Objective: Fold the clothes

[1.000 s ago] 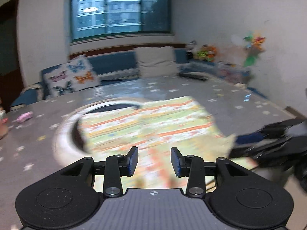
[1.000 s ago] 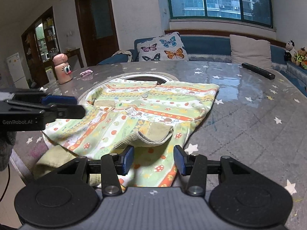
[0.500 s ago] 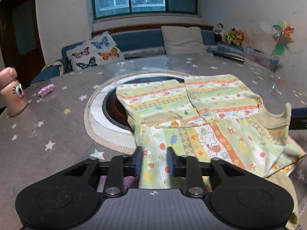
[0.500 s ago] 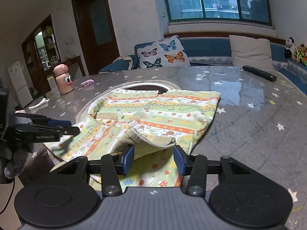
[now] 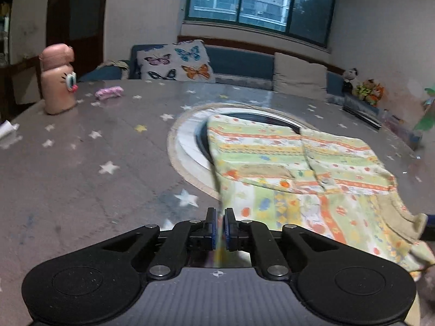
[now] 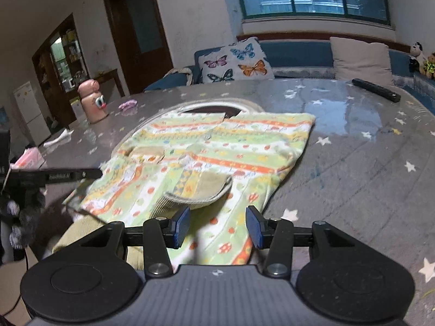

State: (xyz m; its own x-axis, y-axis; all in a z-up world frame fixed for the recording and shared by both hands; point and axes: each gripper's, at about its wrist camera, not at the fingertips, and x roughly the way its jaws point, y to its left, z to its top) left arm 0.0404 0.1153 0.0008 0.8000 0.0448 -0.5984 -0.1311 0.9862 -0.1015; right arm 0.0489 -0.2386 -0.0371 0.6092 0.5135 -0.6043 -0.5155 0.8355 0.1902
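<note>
Lying across the near half of the star-patterned surface (image 6: 367,163): one striped, printed shirt (image 6: 217,146), its far part over the round inset (image 5: 185,146) at the centre of the surface, its near hem reaching the near edge; one cuffed sleeve (image 6: 206,190) folded back on top of the body of the shirt.

Left hand-held gripper (image 5: 220,228): fingers pressed together, pinching the near left edge of the shirt, cloth drawn up taut from the surface into the pads; seen side-on in the right wrist view (image 6: 89,173) at the shirt's left edge.

Right hand-held gripper (image 6: 217,226): fingers spread, poised over the near hem just short of the sleeve cuff; whether its left pad touches the cuff cannot be told.

Other items: pink bottle (image 6: 92,103) with cartoon eyes, upright near the far left edge; small pink object (image 5: 108,92) just beside it; remote (image 6: 376,90) near the far right edge; tissue pack (image 6: 27,159) at the left edge; butterfly cushion (image 5: 175,61) on the sofa beyond.
</note>
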